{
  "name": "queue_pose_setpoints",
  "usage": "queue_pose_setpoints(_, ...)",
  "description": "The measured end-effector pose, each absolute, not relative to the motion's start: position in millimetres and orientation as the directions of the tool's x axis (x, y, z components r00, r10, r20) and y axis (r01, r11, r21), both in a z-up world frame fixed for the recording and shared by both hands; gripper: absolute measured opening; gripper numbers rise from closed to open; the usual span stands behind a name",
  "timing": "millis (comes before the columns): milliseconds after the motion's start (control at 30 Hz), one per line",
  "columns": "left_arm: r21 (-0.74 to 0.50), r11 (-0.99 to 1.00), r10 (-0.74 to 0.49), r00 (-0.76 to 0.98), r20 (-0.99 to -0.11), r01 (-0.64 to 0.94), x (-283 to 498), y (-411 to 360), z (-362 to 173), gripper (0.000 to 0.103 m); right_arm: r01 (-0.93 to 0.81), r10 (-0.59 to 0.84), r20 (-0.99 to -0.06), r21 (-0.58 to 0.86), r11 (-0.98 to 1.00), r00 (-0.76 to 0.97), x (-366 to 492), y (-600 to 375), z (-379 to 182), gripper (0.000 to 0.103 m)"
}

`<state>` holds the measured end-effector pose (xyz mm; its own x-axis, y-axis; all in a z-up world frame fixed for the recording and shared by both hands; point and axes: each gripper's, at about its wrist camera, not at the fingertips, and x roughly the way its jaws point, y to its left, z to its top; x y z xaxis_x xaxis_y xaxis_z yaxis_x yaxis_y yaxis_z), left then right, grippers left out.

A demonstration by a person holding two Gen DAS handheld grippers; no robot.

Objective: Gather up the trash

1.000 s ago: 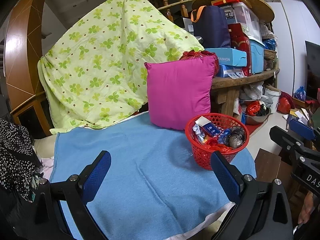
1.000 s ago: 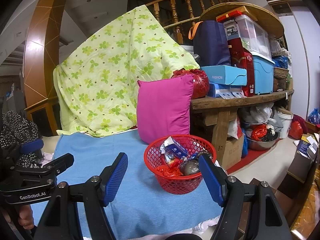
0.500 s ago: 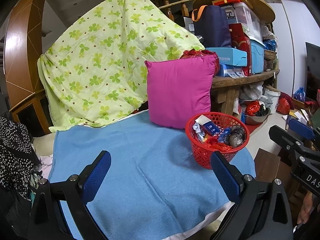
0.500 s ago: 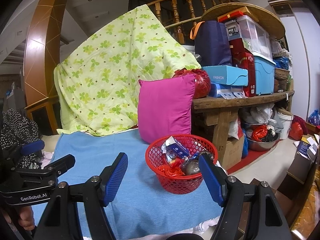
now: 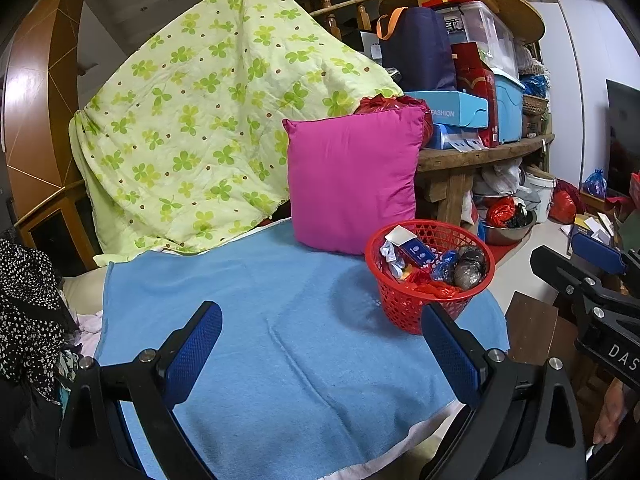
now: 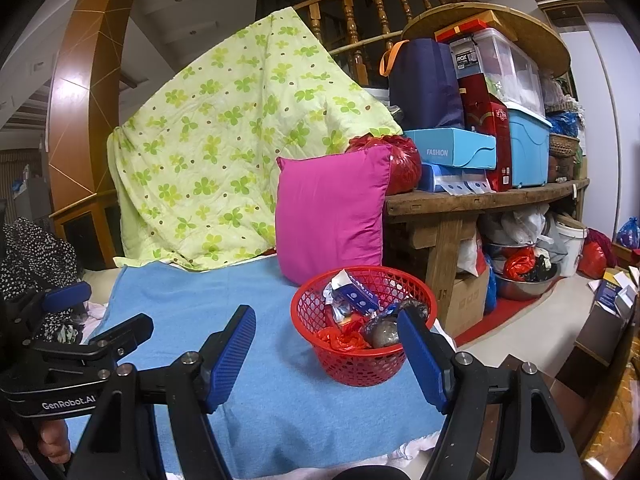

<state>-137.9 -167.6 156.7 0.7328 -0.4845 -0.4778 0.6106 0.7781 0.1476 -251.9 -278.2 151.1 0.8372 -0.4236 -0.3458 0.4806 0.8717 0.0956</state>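
Note:
A red mesh basket [image 5: 404, 308] stands on the right part of a blue towel [image 5: 256, 320]. It holds trash: a blue and white carton [image 5: 414, 250], red plastic [image 5: 430, 288] and a grey wrapped lump [image 5: 468, 270]. The basket also shows in the right wrist view [image 6: 360, 364]. My left gripper [image 5: 322, 352] is open and empty, held back above the towel's near edge. My right gripper [image 6: 326, 354] is open and empty, its right finger just in front of the basket's rim.
A pink pillow [image 5: 352, 180] leans behind the basket. A green flowered quilt [image 5: 208, 128] drapes at the back. A wooden bench [image 6: 480, 200] stacked with boxes stands to the right, with bags and a bowl beneath. Spotted dark fabric [image 5: 28, 304] lies at left.
Both views have shifted only slightly. Both grippers stay open and empty. The basket has not moved.

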Motion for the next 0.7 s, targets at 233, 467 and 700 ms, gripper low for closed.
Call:
queue_pose_setpoints(233,0.145,0.778,-0.485,0.731,-0.479,0.611,-137.6,-167.1,156.1,0.099,0.481,-0.423,-0.347,0.097,0.872,0.837,-251.7,-277.8,151.3,0.077)
queue_pose_setpoints(467,0.14,0.779,-0.487,0.731,-0.479,0.611,-134.8,-164.7,154.2,0.099,0.474,-0.417,-0.352,0.09,0.876,0.838,-246.6,-275.0,141.9,0.077)
queue_pose_setpoints(700,0.139,0.779,-0.487,0.73,-0.479,0.611,-133.9,-164.3,153.9,0.099,0.472,-0.416,-0.354,0.086,0.877,0.838,-244.3,-276.2,143.4,0.077)
